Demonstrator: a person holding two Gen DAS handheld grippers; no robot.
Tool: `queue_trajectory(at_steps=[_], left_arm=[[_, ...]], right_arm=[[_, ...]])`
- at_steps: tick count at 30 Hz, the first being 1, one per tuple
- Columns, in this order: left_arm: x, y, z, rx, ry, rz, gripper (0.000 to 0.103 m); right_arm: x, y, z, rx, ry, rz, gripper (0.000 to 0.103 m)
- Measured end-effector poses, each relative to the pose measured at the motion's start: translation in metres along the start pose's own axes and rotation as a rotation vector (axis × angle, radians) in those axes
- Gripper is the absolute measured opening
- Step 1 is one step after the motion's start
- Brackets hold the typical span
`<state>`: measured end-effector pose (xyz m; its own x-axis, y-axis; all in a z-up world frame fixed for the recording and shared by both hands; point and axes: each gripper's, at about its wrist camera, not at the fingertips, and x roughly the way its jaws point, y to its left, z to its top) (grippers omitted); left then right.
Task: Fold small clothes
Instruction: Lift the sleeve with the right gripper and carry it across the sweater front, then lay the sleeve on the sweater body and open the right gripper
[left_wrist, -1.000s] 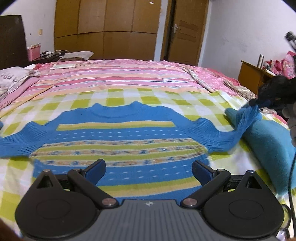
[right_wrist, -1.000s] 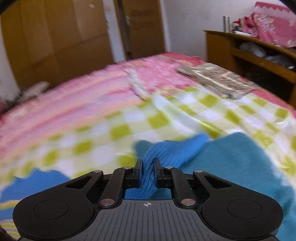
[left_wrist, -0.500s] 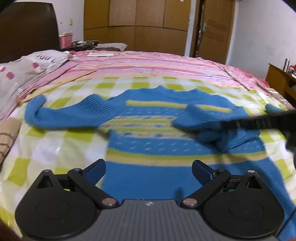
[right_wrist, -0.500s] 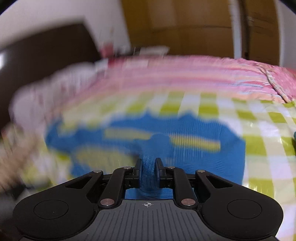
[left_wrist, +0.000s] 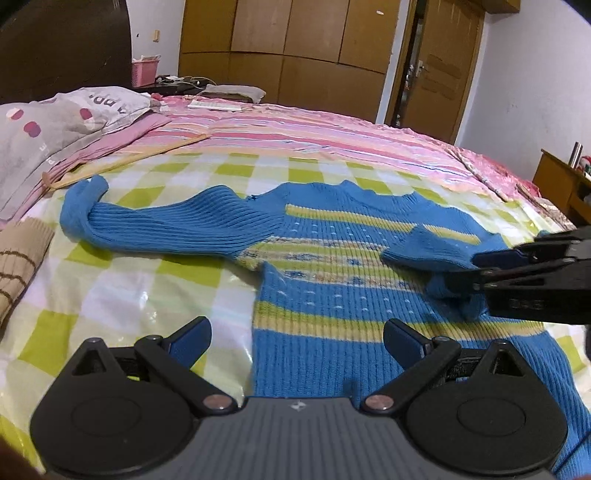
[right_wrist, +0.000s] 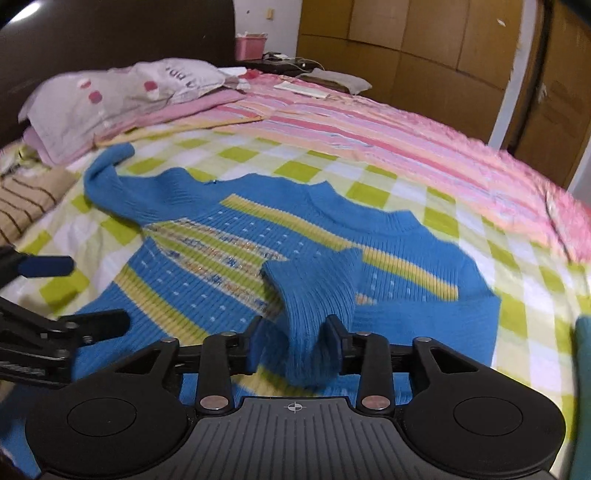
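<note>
Left wrist view: the blue ribbed knit sweater with yellow stripes (left_wrist: 332, 266) lies flat on the green-checked bedspread (left_wrist: 110, 288), toward the bed's near edge. The left tongs (left_wrist: 297, 341) hang wide open over its hem, holding nothing, probably waiting for the other sleeve (left_wrist: 166, 225), stretched toward the pillow-side edge.

Right wrist view: the right tongs (right_wrist: 295, 341) are opening around the folded-in sleeve (right_wrist: 314, 295), which sits loose between the pads; looks like they're dropping it across the chest so the fold stays.
</note>
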<state>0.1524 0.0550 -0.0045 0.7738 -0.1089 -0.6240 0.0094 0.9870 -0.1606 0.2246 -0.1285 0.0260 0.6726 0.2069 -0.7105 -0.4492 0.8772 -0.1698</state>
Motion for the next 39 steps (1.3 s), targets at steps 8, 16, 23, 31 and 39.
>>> queue_trajectory(at_steps=[8, 16, 23, 31, 39], left_arm=[[0.002, 0.008, 0.002, -0.005, -0.002, 0.000, 0.103], [0.003, 0.013, 0.001, -0.035, -0.013, -0.023, 0.103], [-0.003, 0.001, 0.008, -0.070, -0.073, -0.042, 0.103], [-0.007, -0.035, 0.038, -0.080, -0.143, -0.133, 0.103], [-0.019, -0.046, 0.032, -0.019, -0.131, -0.145, 0.103]], right_arm=[[0.044, 0.020, 0.023, -0.129, 0.073, -0.089, 0.033], [0.032, -0.034, 0.038, 0.163, 0.035, -0.102, 0.009], [-0.045, -0.138, 0.035, 0.563, -0.161, -0.307, 0.009], [-0.121, -0.179, 0.041, 0.642, -0.376, -0.542, 0.009], [-0.112, -0.186, 0.031, 0.645, -0.357, -0.489, 0.009]])
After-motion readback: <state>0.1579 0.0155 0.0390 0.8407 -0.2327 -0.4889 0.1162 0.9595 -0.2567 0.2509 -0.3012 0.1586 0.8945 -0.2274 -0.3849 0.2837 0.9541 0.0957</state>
